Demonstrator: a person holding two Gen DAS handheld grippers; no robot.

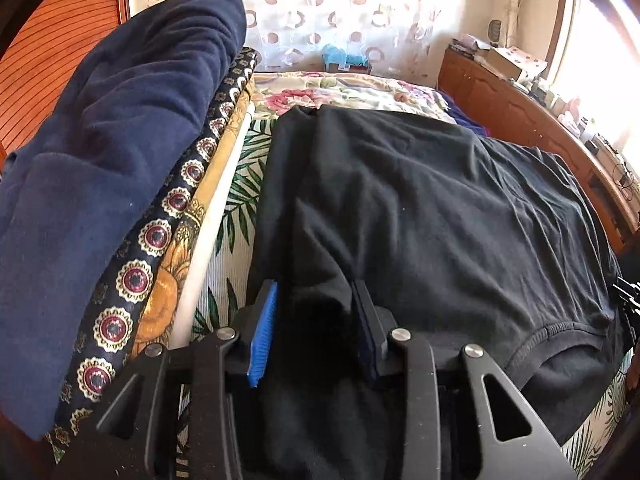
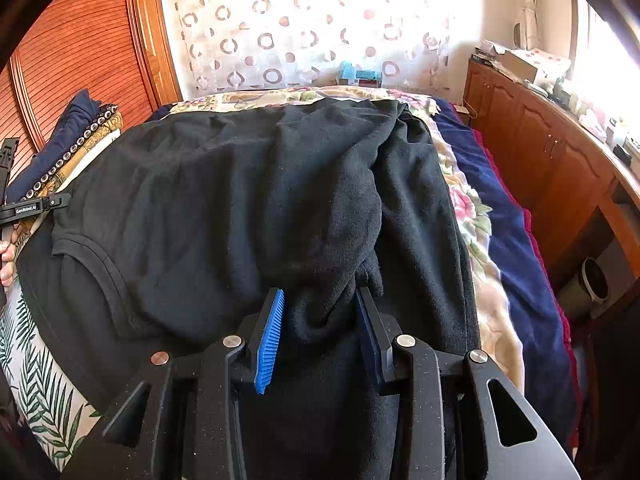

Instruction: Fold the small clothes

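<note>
Black T-shirt lies flat on the bed; we pinch bunched shoulder fabric in the right gripper and left gripper, so uneven lift could skew the fold.

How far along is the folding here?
Done: a stack of folded clothes lies beside it on the bed. In hand: right tongs pinch a bunched fold of the black T-shirt; left tongs straddle its other side. Left: the shirt still lies mostly spread out, unfolded.
</note>
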